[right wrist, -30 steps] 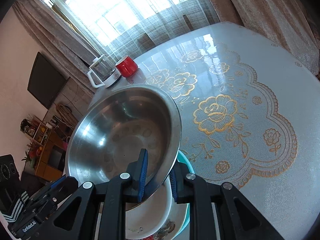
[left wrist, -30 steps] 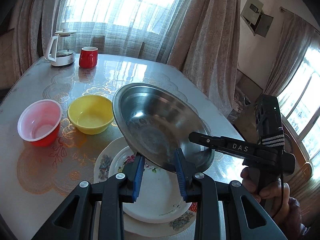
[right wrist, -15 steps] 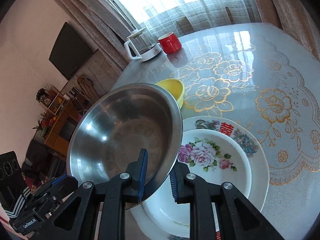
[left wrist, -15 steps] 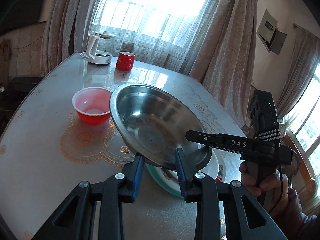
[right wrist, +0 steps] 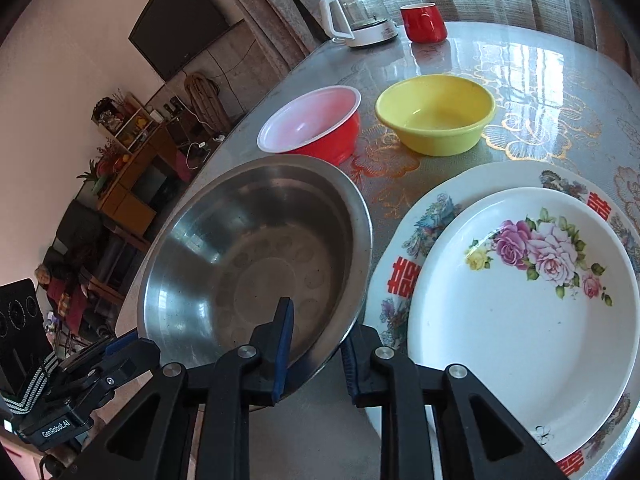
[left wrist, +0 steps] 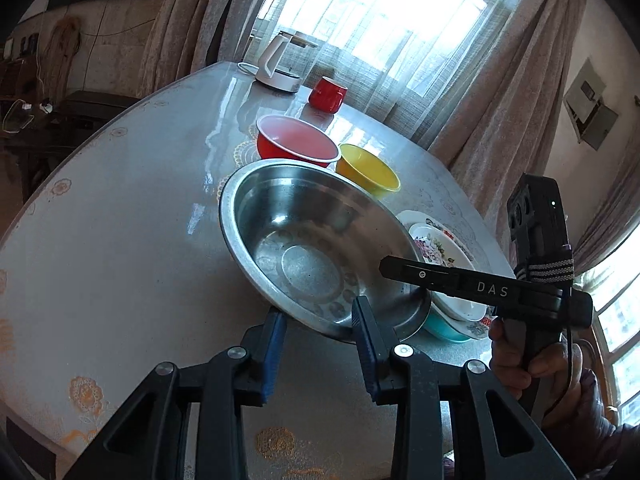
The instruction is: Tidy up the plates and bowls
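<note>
The near rim of the steel bowl (left wrist: 316, 256) is straddled by the blue-padded fingers (left wrist: 368, 344) of the left gripper (left wrist: 320, 348), one pad inside the bowl and one outside beneath it; the pads appear closed on the rim, though the contact is hidden under the metal. The right-hand rim of the same bowl is pinched by the right gripper (right wrist: 316, 344), whose left pad (right wrist: 282, 344) lies inside the bowl while the other is pressed against the outer wall. In the left wrist view the right gripper (left wrist: 404, 276) is seen reaching in from the right, held by a hand (left wrist: 532, 376).

The steel bowl is held tilted over the table (left wrist: 120, 264), near its left edge; whether its base touches the surface cannot be told. Just right of it a stack is seen: a white rose-patterned plate (right wrist: 520, 312) is set on a larger plate with red characters (right wrist: 408, 248), and a teal rim (left wrist: 440, 328) shows beneath them in the left wrist view.

Beyond the steel bowl a red bowl (right wrist: 316, 124) with a pale inside and a yellow bowl (right wrist: 436, 112) are placed side by side, slightly apart. At the far end of the table, by the curtained window, a red mug (right wrist: 424, 22) is placed just right of a white-handled glass kettle (right wrist: 360, 16).
</note>
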A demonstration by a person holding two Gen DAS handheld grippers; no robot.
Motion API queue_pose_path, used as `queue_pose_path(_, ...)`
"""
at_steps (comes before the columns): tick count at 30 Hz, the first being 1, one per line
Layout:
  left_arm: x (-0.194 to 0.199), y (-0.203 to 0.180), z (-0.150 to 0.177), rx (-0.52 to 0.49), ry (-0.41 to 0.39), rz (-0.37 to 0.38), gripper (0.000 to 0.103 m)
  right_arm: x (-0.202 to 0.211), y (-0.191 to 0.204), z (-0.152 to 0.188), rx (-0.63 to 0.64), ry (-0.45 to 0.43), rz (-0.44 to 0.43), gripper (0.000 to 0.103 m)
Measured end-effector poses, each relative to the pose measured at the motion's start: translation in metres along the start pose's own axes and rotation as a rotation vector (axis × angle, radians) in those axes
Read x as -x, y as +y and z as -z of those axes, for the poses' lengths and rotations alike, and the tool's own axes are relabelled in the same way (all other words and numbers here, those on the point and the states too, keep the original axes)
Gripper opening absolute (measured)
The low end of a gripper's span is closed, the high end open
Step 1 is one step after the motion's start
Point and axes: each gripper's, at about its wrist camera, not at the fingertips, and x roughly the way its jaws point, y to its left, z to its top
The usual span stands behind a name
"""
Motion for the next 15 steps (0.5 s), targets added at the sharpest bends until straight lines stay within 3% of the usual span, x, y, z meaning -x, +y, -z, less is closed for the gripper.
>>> queue_pose_path(10, -0.003, 0.014, 0.002, 0.018, 0.014, -0.047, 0.035, -0.014, 0.023, 0.004, 0.12, 0.046, 0.073, 0.028)
queue_pose_path(15, 0.001, 0.014, 0.001, -0.004, 0.014, -0.089, 0.045, -0.01, 0.027, 0.007, 0.152, 0.037, 0.09, 0.028)
